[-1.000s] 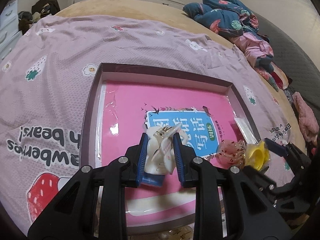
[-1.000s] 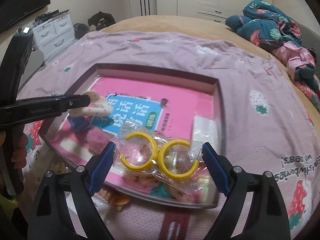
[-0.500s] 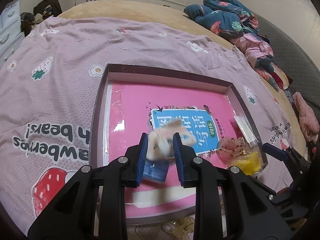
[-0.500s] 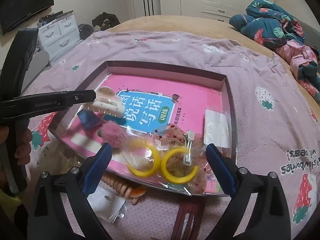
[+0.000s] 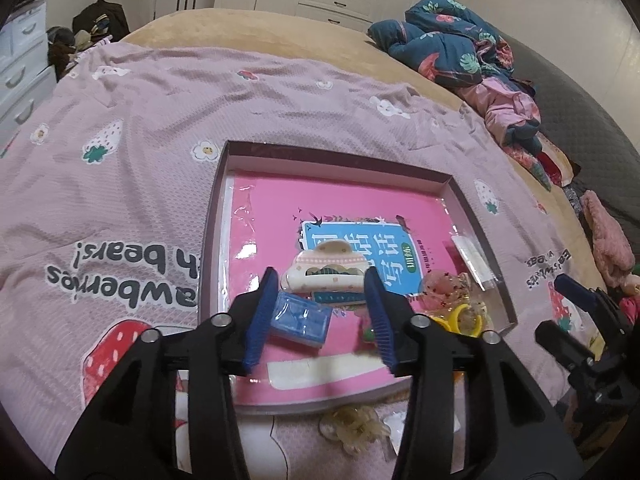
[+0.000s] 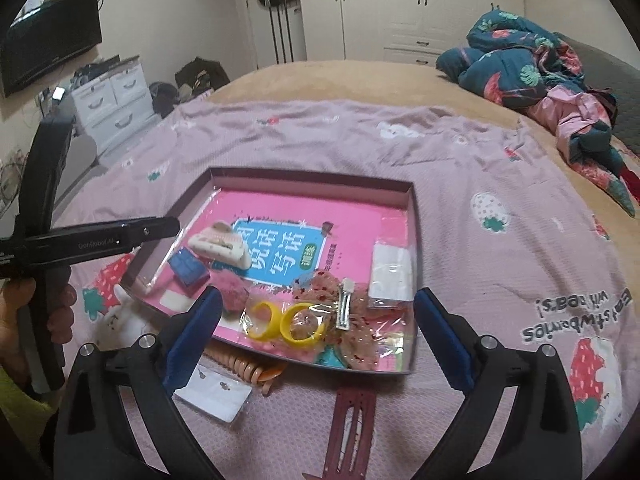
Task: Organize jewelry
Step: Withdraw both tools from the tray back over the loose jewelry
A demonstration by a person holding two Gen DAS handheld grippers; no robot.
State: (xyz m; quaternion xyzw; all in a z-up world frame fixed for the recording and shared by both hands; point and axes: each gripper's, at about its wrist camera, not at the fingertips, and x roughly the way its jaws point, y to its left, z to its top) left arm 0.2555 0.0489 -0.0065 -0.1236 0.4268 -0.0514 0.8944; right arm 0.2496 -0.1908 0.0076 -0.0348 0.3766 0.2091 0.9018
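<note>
Left wrist view: the left gripper (image 5: 322,320) hangs over the near half of a shallow box lid (image 5: 224,184) lying on a lilac strawberry-print sheet (image 5: 132,152) on the bed. Its blue-padded fingers (image 5: 260,316) are spread wide with nothing between them. At twelve o'clock from the fingertips a cream hair claw clip (image 5: 325,270) lies on the pink book (image 5: 340,200) that lines the lid, partly over its blue title panel. Just below the clip, between the fingers, sits a small blue box (image 5: 301,317). At three o'clock, near the lid's right corner, are yellow hoop earrings in a clear bag (image 5: 460,318) beside a pink sequinned bow (image 5: 444,286). Outside the lid's near edge a pale translucent claw clip (image 5: 354,432) rests on the sheet. The right gripper (image 5: 584,316) shows at the far right edge.

Right wrist view: the right gripper (image 6: 318,340) is poised above the lid's near edge, its fingers (image 6: 440,340) fully parted and holding nothing. Between them, at twelve o'clock, lie the bagged yellow hoops (image 6: 286,320) and the sequinned bow carrying a silver snap clip (image 6: 344,304). At ten o'clock the cream claw clip (image 6: 219,245) and blue box (image 6: 188,268) lie in the lid's left part, under the left gripper's dark finger (image 6: 120,236). A coiled orange hair tie (image 6: 248,370) and a clear earring packet (image 6: 216,392) lie on the sheet at seven o'clock.
</note>
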